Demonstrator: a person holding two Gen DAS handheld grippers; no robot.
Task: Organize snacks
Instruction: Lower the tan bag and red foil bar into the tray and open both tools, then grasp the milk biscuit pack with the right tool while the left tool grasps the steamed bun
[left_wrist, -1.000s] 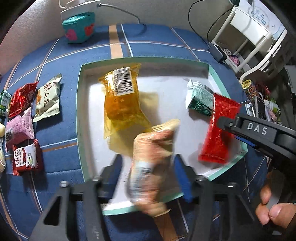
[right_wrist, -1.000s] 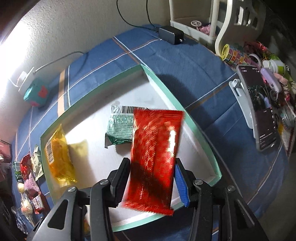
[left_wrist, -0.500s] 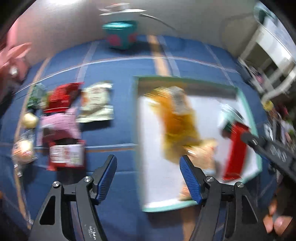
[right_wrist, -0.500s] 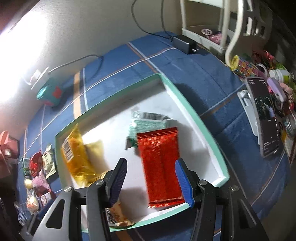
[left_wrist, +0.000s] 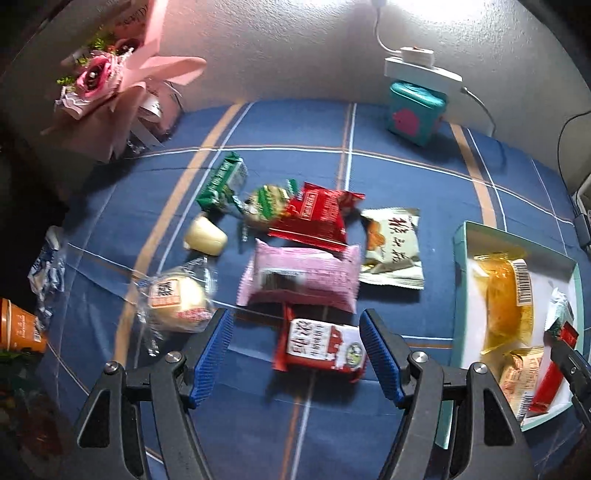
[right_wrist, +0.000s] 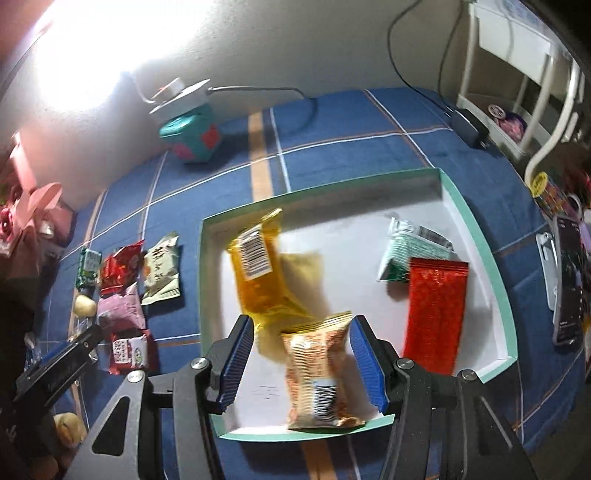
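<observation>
We find four snacks lying in the white tray (right_wrist: 476, 236): a yellow packet (right_wrist: 262, 280) toward its far left corner, a green packet (right_wrist: 410, 251) and a red packet (right_wrist: 434, 314) along its right side, and an orange packet (right_wrist: 317, 369) at its near edge. Loose snacks remain on the blue cloth (left_wrist: 406, 177) left of the tray: a pink packet (left_wrist: 299, 280), a red-and-white packet (left_wrist: 321, 345), a red pouch (left_wrist: 317, 218), a cream packet (left_wrist: 393, 251), a green bar (left_wrist: 221, 181), a green-striped sweet (left_wrist: 267, 203), a round bun in clear wrap (left_wrist: 177, 299) and a small pale piece (left_wrist: 205, 238). The left gripper (left_wrist: 295, 350) stands with fingers spread and empty, above the near end of this cluster, the red-and-white packet between them. The right gripper (right_wrist: 301, 363) is likewise spread and holds nothing, poised over the orange packet. We judge the work roughly one third done; some eight items are left to move.
</observation>
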